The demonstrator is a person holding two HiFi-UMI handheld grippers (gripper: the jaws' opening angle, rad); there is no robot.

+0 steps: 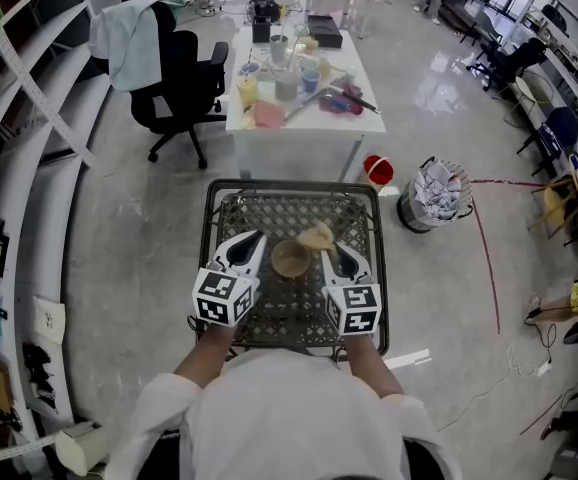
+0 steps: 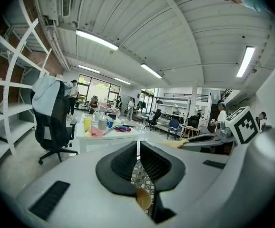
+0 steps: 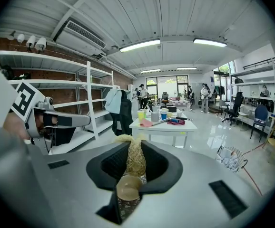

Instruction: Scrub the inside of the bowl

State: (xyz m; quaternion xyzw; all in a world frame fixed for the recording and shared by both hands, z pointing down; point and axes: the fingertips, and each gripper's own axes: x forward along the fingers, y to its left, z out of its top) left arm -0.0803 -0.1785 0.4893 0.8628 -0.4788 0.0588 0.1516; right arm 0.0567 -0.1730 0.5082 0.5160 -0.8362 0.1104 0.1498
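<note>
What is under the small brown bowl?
The bowl stands on a dark metal lattice tabletop, which shows all around it. The bowl itself covers the patch of lattice directly beneath it, so nothing there can be seen.

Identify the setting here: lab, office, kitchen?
Probably an open-plan lab or workshop office: white shelving along a wall, a black swivel chair, and a cluttered white table on a polished floor.
</note>
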